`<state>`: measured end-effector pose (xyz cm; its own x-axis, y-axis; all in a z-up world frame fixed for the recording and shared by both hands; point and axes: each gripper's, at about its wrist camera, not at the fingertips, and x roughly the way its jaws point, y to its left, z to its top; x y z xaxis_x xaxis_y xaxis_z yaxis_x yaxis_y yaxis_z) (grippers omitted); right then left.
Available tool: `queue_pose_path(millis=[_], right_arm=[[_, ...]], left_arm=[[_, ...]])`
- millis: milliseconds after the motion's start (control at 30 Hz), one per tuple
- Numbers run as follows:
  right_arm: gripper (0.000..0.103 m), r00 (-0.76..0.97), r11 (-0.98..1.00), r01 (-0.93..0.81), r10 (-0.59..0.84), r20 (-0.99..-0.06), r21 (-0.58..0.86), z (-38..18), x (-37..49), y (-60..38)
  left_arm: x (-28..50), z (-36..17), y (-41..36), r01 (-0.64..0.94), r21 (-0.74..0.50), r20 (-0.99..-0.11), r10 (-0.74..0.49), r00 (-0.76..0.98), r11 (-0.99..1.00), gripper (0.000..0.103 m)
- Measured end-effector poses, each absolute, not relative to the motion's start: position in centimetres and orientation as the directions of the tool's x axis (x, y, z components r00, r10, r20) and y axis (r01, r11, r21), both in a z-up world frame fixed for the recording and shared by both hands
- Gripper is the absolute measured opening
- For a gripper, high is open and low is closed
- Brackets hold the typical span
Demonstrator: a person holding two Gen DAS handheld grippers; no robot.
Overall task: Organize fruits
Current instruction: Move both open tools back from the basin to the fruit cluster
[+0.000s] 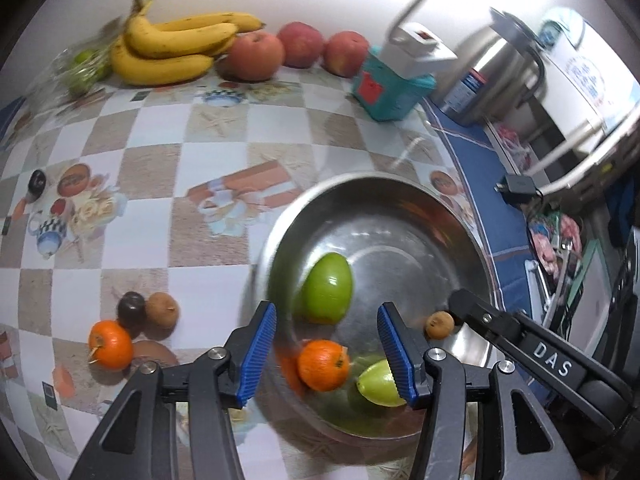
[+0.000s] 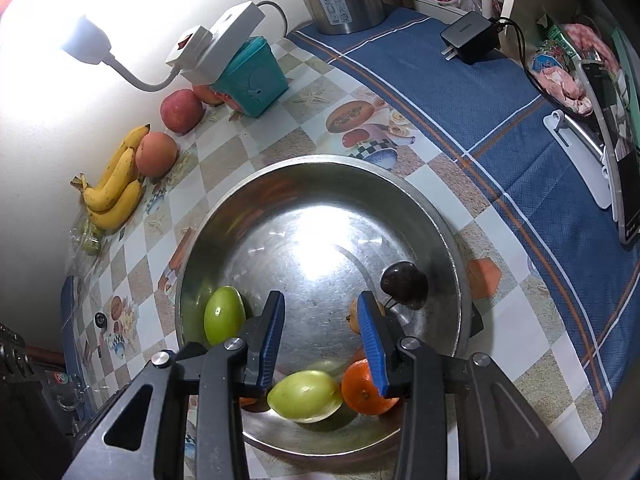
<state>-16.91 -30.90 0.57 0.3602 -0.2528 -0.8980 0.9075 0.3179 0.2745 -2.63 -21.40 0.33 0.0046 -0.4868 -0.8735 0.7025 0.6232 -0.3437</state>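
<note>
Over the steel bowl on the checkered bench, both of your claws point steeply down. Your left claw stands partly open with nothing between its blue pads; no pad touches fruit. Beneath it in the bowl lie a large green fruit, an orange and a paler green fruit, the last partly hidden behind the claw's right-hand pad. A small brown fruit sits further right in the bowl, just beside the tip of your right claw, which reaches in from the right of that view.

From the right wrist, your right claw is narrowly open and holds nothing. Below its gap lies the pale green fruit, with the orange touching it on the right, partly covered by the right-hand pad. The large green fruit rests against the bowl's left wall. A dark round fruit with a stem sits near the right wall, and the small brown fruit peeks out from behind the right-hand pad.

Outside the bowl, to its left in the left view, three fruits cluster on the bench: a second orange, a dark fruit and a brown one, the last two touching. Along the wall lie a bunch of bananas and three apples, with a teal box just beside them and a steel flask standing on a blue cloth.
</note>
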Motion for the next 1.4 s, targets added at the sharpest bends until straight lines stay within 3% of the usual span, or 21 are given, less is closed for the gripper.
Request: queue_pose_path(millis=[233,333,800,867,1000,1133,1400], right_arm=[[0.039,0.362,0.341,0.900,-0.242,-0.900,0.270,0.5,-16.3,-30.5],[0.039,0.361,0.353,0.897,-0.240,-0.901,0.265,0.5,-15.9,-30.3],[0.039,0.374,0.431,0.866,-0.219,-0.901,0.254,0.6,-13.5,-28.5],[0.039,0.374,0.433,0.865,-0.215,-0.902,0.255,0.6,-13.5,-28.4],[0.062,0.358,0.429,0.872,-0.227,-0.906,0.238,0.5,-13.5,-28.5],[0.077,0.339,0.441,0.873,-0.244,-0.908,0.208,0.5,-13.3,-28.5],[0.081,0.321,0.479,0.860,-0.236,-0.917,0.177,0.1,-12.5,-28.1]], left_arm=[[0.1,0.1,-19.4,0.626,-0.351,-0.879,-0.475,0.036,0.697,0.057],[1.3,-0.2,-18.4,0.586,-0.338,-0.890,-0.452,0.055,0.737,0.064],[3.4,-1.5,-15.9,0.482,-0.322,-0.914,-0.401,0.067,0.815,0.065],[3.5,-1.6,-15.8,0.475,-0.318,-0.916,-0.395,0.069,0.821,0.071],[4.0,-2.0,-15.2,0.444,-0.310,-0.923,-0.377,0.069,0.840,0.078],[4.4,-1.8,-14.5,0.428,-0.275,-0.932,-0.348,0.103,0.861,0.093],[5.2,-2.0,-13.7,0.402,-0.204,-0.948,-0.283,0.148,0.893,0.099]])
